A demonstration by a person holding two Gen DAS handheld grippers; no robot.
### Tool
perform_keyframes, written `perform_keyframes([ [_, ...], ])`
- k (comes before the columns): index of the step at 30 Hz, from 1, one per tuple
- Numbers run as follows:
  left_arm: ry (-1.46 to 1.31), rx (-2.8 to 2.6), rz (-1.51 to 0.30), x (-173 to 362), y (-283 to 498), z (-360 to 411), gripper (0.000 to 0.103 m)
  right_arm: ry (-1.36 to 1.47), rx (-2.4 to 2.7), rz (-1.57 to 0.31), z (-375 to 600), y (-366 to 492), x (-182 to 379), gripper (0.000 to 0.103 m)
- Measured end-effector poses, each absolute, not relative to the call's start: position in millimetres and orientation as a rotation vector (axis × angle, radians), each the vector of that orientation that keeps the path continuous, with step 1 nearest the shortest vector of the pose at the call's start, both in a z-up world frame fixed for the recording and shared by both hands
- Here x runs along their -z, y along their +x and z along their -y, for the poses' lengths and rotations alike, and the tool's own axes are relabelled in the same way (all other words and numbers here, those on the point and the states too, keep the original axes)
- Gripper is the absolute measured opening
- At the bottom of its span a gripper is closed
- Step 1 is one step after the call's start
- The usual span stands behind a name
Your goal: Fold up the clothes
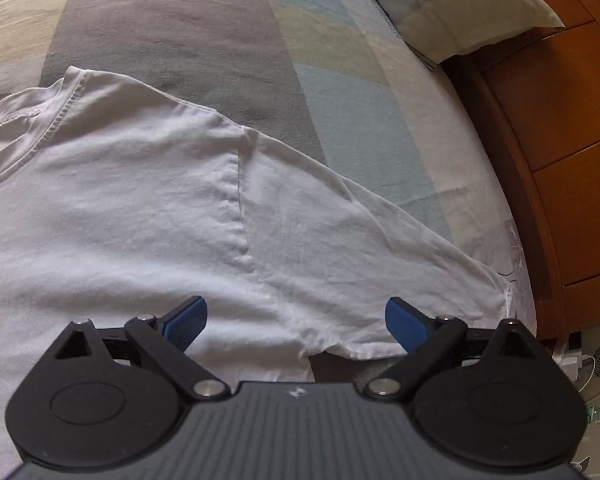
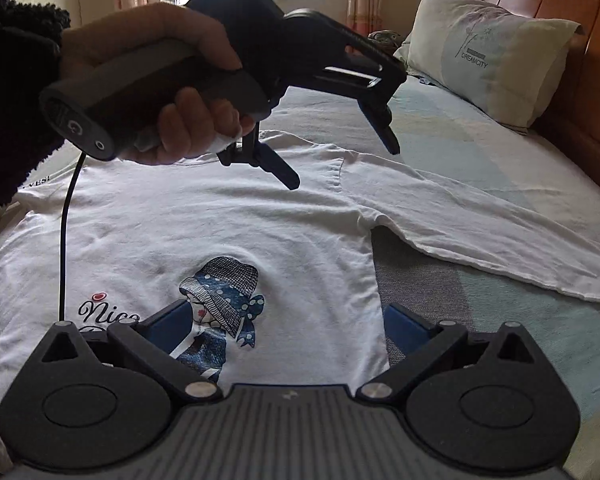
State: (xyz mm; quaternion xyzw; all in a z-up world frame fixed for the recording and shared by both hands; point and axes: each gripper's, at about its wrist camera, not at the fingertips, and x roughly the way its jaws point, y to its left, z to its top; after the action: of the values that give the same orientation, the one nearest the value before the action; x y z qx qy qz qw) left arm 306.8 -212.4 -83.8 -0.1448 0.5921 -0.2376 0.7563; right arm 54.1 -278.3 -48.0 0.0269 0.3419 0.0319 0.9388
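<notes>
One T-shirt (image 2: 220,224), two open tongs (image 1: 296,320)

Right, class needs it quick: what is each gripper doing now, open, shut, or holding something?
Left gripper: open, holding nothing, over the white T-shirt.
Right gripper: open, holding nothing.

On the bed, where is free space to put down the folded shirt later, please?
Bare bedsheet lies between the white T-shirt body and its spread sleeve, and beyond the sleeve toward the pillow. The middle is crowded: the shirt lies there, with the left gripper above its collar and the right gripper over its print.
</notes>
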Motion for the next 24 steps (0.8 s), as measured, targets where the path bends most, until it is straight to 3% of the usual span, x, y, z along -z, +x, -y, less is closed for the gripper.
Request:
perform_keyframes([
  [12, -0.27, 0.414, -1.182, 103.6, 387.4, 227.1, 0.096, 0.133, -0.068, -0.681, 302.4, 47.5, 47.6, 0.103],
  [15, -0.242, 0.429, -1.143, 105.1, 406.0, 233.1, 0.101, 0.142, -0.068, -0.69, 304.1, 48.2, 49.8, 0.103],
  [24, -0.179, 0.419, -1.153, 79.2, 390.1, 221.8, 0.1, 0.14, -0.078, -0.693, 300.5, 45.5, 47.3, 0.103],
])
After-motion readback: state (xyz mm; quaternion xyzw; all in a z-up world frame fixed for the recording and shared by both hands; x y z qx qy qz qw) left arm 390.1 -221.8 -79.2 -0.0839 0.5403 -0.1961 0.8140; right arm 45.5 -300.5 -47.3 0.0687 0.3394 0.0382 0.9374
